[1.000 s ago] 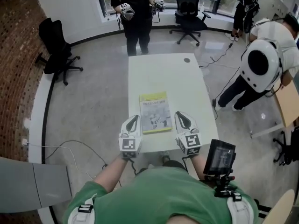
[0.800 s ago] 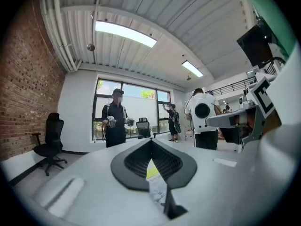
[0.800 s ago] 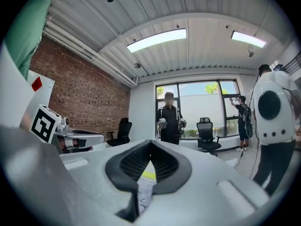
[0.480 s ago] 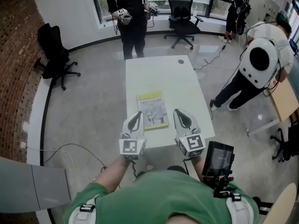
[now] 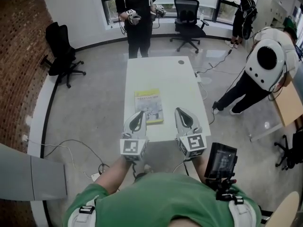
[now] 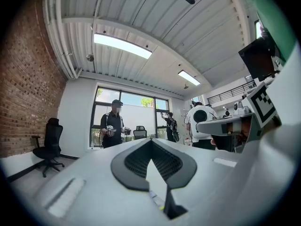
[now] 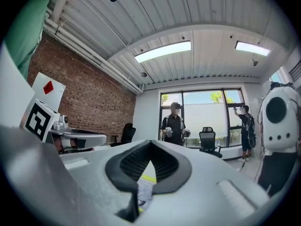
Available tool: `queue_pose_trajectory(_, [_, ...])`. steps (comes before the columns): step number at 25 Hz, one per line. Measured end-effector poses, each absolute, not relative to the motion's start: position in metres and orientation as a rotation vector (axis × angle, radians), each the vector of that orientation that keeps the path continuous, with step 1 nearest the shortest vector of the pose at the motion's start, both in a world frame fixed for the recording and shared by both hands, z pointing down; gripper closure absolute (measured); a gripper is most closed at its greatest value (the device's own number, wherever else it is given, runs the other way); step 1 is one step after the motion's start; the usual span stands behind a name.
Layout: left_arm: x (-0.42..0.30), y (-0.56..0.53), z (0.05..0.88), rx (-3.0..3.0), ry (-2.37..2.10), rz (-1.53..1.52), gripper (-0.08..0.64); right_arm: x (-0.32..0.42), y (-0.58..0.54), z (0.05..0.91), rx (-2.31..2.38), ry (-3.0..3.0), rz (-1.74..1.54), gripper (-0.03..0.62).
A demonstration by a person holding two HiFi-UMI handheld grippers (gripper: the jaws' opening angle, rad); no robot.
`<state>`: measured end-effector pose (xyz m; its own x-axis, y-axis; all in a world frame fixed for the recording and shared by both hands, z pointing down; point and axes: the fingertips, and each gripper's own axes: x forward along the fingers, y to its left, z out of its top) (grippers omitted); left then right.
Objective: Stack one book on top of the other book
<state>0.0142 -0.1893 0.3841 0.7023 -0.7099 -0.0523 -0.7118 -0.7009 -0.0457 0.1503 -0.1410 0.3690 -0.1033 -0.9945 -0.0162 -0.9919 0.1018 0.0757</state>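
A book point(image 5: 148, 106) with a yellow-green band across its cover lies flat on the white table point(image 5: 170, 77), toward the near edge. Only this one cover shows; I cannot tell whether another book lies under it. My left gripper point(image 5: 137, 116) and right gripper point(image 5: 182, 113) hover side by side above the near edge, level, one on each side of the book's near end. Both are shut and hold nothing. Below the closed jaws of the left gripper point(image 6: 151, 142) and of the right gripper point(image 7: 149, 145), a strip of the book point(image 7: 146, 185) shows.
A person in black point(image 5: 138, 18) stands at the table's far end holding grippers. Office chairs point(image 5: 188, 13) point(image 5: 61, 51) stand behind and at the left. A person in white point(image 5: 265, 65) bends over at the right. Cables lie on the floor point(image 5: 71, 148). A screen device point(image 5: 220, 160) hangs at my right side.
Both grippers have risen and drawn back toward me, off the book's sides. The book has stayed in place on the table.
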Motion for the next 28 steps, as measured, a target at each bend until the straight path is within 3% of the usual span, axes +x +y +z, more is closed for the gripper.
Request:
queue_pose_trajectory(17, [0.02, -0.047, 0.371, -2.775, 1.361, -0.024, 0.554, 0.158, -0.021, 0.374, 1.968, -2.426, 0.001, 0.589])
queue_pose_trajectory(28, [0.026, -0.031, 0.367, -2.799, 1.301, 0.024, 0.554, 0.161, -0.003, 0.374, 2.026, -2.371, 0.004, 0.589])
